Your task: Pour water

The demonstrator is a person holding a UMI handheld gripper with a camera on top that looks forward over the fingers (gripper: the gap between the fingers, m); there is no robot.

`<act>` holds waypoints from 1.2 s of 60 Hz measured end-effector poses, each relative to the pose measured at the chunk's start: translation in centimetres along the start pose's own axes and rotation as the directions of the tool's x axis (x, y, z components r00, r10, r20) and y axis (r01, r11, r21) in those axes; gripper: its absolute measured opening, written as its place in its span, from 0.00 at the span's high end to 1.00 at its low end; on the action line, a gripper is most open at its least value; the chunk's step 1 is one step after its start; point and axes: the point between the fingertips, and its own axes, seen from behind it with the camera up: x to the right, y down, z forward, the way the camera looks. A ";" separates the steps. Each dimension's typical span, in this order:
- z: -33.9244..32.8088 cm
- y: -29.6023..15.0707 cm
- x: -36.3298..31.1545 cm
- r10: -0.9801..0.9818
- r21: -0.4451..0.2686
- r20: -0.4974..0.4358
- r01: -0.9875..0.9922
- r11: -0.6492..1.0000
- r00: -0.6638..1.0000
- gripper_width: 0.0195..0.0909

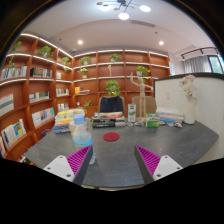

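Broadly, the room is lined with tall wooden bookshelves [40, 85] that wrap around behind a dark grey table [120, 150], and that table serves as the landmark for everything else. Beyond its far edge a person [112, 102] sits facing it, and to one side of that person a white counter or partition [195, 100] rises past the table's far corner. On the far half of the table lies a row of clutter: a stack of boxes or books [68, 120] towards the shelf side, a clear plastic container [82, 133] just in front of that stack, some small boxes [160, 119] towards the counter side, and a small red round thing [111, 137], perhaps a lid or coaster, near the table's middle. Which of these holds the water I cannot tell for sure; the clear container is the likeliest vessel, and it stands well ahead of the fingers and off towards the shelf side. The gripper [113, 160] hangs over the table's near part with its jaws spread wide and nothing between them, the magenta pads [80, 158] facing each other across bare tabletop. By my reading the task has barely begun: this is the approach, before any grasp. The next move calls for advancing across the table, swinging towards the container, and straddling it squarely before closing.
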 end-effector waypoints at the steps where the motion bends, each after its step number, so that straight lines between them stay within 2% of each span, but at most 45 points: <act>1: 0.4 1.2 -1.6 0.002 0.008 0.009 -0.002 1.000 1.000 0.07; 11: 3.4 2.4 -7.4 -0.015 0.016 0.068 0.014 1.000 0.998 0.08; 25: 9.1 2.5 -9.0 -0.005 0.012 0.035 0.005 1.000 0.999 0.09; 36: 11.5 1.8 -10.1 -0.051 0.046 0.009 0.050 0.998 0.999 0.32; 39: 11.9 2.0 -10.4 -0.063 0.046 0.007 0.062 0.997 0.998 0.44; 41: 12.1 2.2 -10.4 -0.069 0.047 0.000 0.069 0.997 0.998 0.62; 44: 12.1 2.2 -10.6 -0.064 0.052 0.001 0.064 0.997 0.998 0.64; 51: 12.2 2.4 -10.9 -0.058 0.044 0.006 0.058 0.997 0.998 0.80; 72: 12.3 2.2 -11.6 -0.093 0.017 0.037 0.092 0.996 0.995 0.82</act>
